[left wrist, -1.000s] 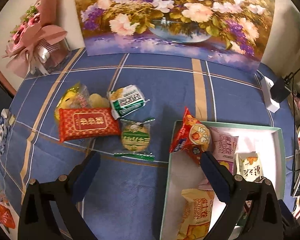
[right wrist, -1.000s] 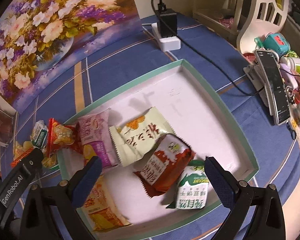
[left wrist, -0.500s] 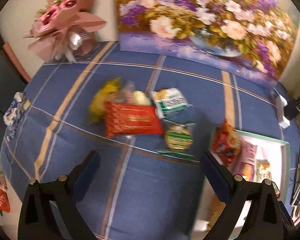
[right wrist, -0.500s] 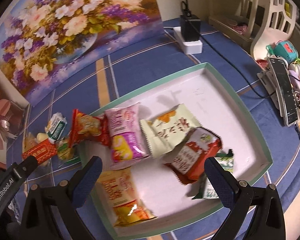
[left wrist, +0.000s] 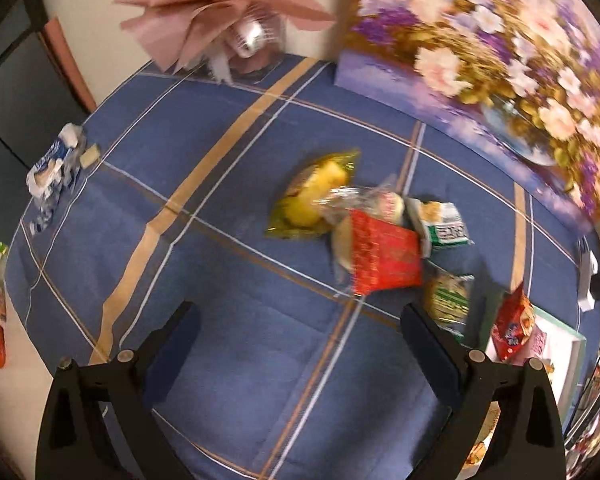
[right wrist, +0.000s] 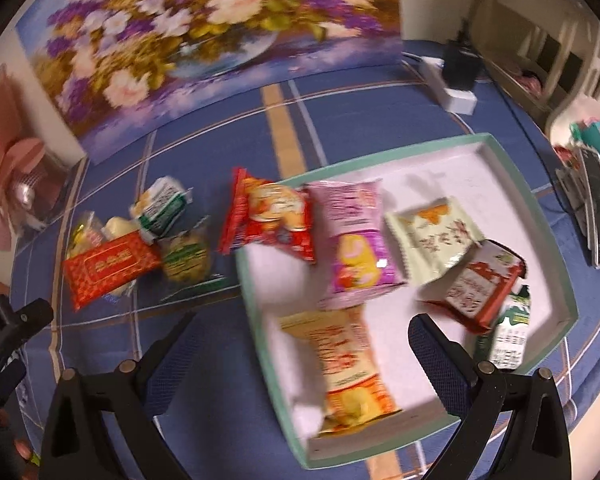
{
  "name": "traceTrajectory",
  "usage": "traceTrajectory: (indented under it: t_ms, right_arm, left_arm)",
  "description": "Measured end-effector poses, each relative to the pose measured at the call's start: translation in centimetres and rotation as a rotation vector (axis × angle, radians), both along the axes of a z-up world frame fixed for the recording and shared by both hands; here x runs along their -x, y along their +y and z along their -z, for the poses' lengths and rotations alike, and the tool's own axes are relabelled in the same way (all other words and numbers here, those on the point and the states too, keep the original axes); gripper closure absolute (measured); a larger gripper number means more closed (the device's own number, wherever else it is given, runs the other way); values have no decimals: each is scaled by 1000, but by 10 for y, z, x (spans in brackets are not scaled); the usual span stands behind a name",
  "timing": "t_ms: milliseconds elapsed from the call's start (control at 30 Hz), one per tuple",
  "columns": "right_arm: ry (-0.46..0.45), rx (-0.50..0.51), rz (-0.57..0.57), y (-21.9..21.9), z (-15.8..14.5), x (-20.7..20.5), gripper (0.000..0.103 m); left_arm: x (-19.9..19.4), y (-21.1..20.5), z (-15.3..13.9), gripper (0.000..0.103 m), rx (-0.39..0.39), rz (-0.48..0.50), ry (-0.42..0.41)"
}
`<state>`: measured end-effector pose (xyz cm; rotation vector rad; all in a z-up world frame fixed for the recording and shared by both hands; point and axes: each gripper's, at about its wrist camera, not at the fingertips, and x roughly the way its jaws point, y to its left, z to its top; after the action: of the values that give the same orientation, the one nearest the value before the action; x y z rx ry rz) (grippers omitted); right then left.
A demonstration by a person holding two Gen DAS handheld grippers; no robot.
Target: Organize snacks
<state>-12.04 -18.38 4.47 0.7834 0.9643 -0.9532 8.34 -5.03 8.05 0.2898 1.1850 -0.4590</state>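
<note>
Loose snacks lie on the blue cloth: a red packet (left wrist: 384, 258), a yellow packet (left wrist: 314, 196), a green-and-white packet (left wrist: 442, 226) and a green round snack (left wrist: 448, 300). My left gripper (left wrist: 300, 344) hovers open just short of them, holding nothing. In the right wrist view the green-rimmed white tray (right wrist: 540, 208) holds several packets, among them a pink one (right wrist: 354, 236), a pale green one (right wrist: 434, 234) and an orange one (right wrist: 346, 364). A red chip bag (right wrist: 270, 214) leans over the tray's left rim. My right gripper (right wrist: 302, 344) is open above the tray's near left corner.
A flower painting (right wrist: 204, 36) stands along the back of the table. A pink bouquet (left wrist: 228, 12) sits at the back left, a white power strip (right wrist: 452, 88) at the back right. A blue-white wrapper (left wrist: 54, 168) lies near the left table edge. Clutter (right wrist: 592, 200) lines the right side.
Both grippers have swung leftward. The left view now centres on the loose snack pile instead of the tray. The right view has pulled back, showing the tray's left rim and the pile.
</note>
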Motion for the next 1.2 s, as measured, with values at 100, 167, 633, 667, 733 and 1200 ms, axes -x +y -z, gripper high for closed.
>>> traceTrajectory:
  t_ms: [100,167,633,667,733,1200]
  right_arm:
    - [-30,-3,-31,9,-1,-14,0]
    - [-46,-14,-55,14,0,-22,0]
    - [-11,17,-150,27,13,-59,0]
    - [-8,17,-152,27,15,-60,0]
    - [-9,23,-158,26,16,-63,1]
    - [-18,12,-173,11,27,-81,17]
  left_arm:
    - [-11,10,2,3,5,-20,15]
    - [-19,16,3,3,16,-34,30]
    - [-47,24,19,3,88,-55,75]
    - [-49,22,20,3,96,-55,77]
    - [-51,19,22,3,118,-51,79]
    - [-41,-17,39,3,206,40,183]
